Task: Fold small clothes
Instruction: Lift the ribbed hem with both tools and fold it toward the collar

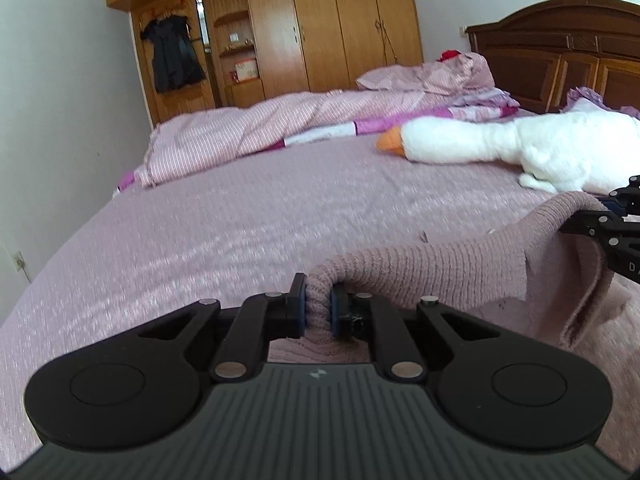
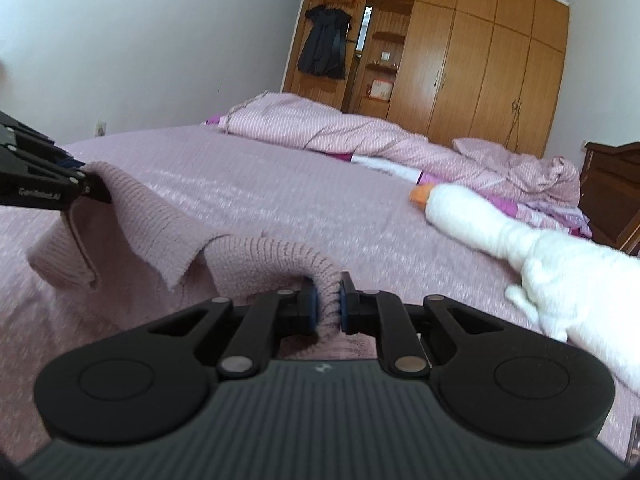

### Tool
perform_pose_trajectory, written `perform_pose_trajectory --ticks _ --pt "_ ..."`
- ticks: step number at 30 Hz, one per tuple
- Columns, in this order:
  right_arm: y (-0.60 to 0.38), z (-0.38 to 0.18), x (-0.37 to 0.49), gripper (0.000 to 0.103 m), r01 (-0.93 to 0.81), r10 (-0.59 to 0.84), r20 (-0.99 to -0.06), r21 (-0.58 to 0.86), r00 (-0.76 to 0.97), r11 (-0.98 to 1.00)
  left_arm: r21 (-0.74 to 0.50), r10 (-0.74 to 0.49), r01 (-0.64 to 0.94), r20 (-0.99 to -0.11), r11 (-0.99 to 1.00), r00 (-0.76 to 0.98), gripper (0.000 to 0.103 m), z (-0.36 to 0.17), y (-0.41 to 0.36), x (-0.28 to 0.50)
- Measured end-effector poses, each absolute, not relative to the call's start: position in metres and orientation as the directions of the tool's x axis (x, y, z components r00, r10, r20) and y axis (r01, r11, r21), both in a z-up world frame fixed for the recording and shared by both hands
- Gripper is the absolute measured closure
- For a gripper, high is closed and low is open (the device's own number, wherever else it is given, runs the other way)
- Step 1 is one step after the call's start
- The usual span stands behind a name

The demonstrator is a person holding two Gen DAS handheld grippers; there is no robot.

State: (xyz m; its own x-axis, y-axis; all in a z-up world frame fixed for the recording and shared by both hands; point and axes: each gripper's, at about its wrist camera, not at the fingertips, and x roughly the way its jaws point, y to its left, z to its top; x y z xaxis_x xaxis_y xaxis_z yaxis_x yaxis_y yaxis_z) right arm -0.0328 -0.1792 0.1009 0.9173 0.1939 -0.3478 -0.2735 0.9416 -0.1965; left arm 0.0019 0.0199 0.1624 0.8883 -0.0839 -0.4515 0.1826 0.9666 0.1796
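Both the left gripper (image 1: 319, 311) and right gripper (image 2: 328, 307) pinch the knit (image 1: 440, 272) above the bed (image 1: 240, 208), near the goose (image 1: 520, 148). Small pinches could slip, dropping the fold crooked.

A white plush goose (image 1: 540, 148) lies on the pink bed (image 1: 240, 208) near a rumpled striped quilt (image 1: 256, 132), wooden wardrobe (image 1: 332, 24) behind

White walls (image 1: 60, 60), wooden wardrobe (image 1: 340, 28) — pink-covered bed (image 1: 240, 208), dark headboard (image 1: 560, 52).
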Motion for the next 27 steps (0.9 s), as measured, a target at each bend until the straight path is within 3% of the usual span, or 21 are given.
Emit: perform_pose_trajectory --ticks 5,11,27 --pt "-0.178 0.107 -0.004 0.090 -0.254 0.182 -0.318 -0.204 0.931 0.945 0.194 -0.061 0.160 -0.437 0.968 0.897 0.091 0.163 0.013 0.044" --pt "-0.174 0.099 0.037 0.090 -0.223 0.146 -0.312 -0.227 0.939 0.948 0.213 -0.026 0.146 -0.479 0.966 0.877 0.090 0.141 0.003 0.107" --pt "-0.166 0.017 0.128 0.089 -0.236 0.110 -0.486 -0.206 0.867 0.949 0.184 0.008 0.142 -0.638 0.973 0.770 0.089 0.034 0.004 0.201"
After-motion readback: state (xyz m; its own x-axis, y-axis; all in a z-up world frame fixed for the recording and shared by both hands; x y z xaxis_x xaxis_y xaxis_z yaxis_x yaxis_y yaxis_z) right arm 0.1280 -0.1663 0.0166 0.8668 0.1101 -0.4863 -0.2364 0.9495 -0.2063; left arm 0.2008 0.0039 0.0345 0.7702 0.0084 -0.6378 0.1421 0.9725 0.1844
